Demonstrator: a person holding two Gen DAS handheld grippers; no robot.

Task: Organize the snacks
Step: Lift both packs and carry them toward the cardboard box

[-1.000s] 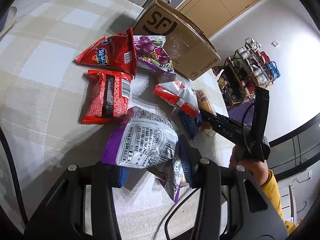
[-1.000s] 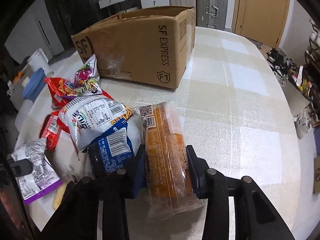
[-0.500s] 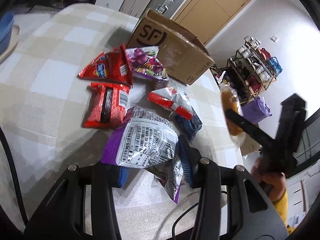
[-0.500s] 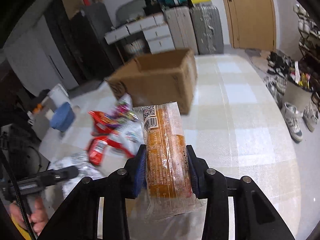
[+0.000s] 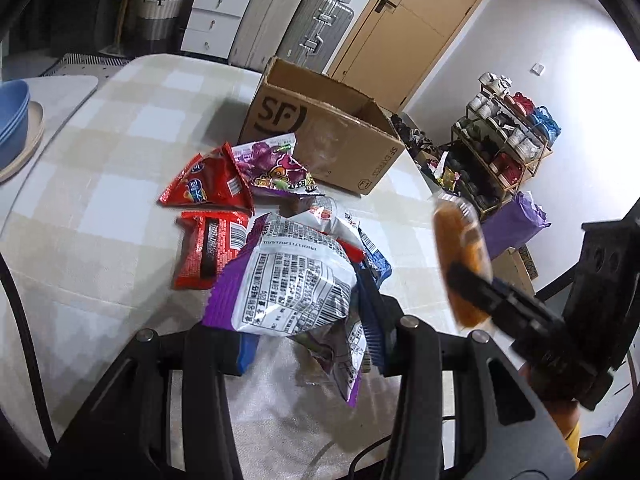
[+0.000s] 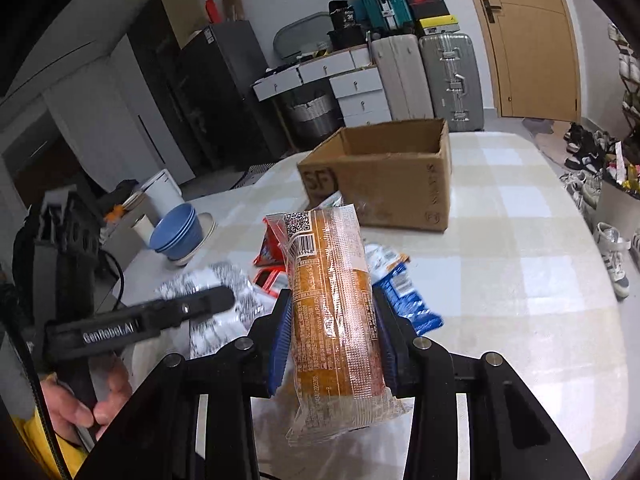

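My left gripper (image 5: 308, 332) is shut on a purple and silver snack bag (image 5: 292, 276), which hangs above the table. My right gripper (image 6: 332, 332) is shut on an orange cake in a clear wrapper (image 6: 332, 300), also lifted off the table; the same cake (image 5: 460, 256) shows at the right in the left wrist view. The open SF cardboard box (image 5: 320, 132) stands at the back of the checked table (image 5: 120, 160), its inside hidden from here. In front of it lie red packets (image 5: 208, 188), a purple grape bag (image 5: 272, 168) and a blue packet (image 6: 408, 300).
Blue bowls (image 6: 176, 228) and a white pot stand on a side surface at the left. Suitcases (image 6: 444, 76), white drawers and a door are behind the table. A shoe rack (image 5: 508, 140) and shoes on the floor lie to the right.
Both grippers have risen with their packets. The orange cake left the pile and now hangs above the table, nearer the left gripper, and the box's open top has come into view.
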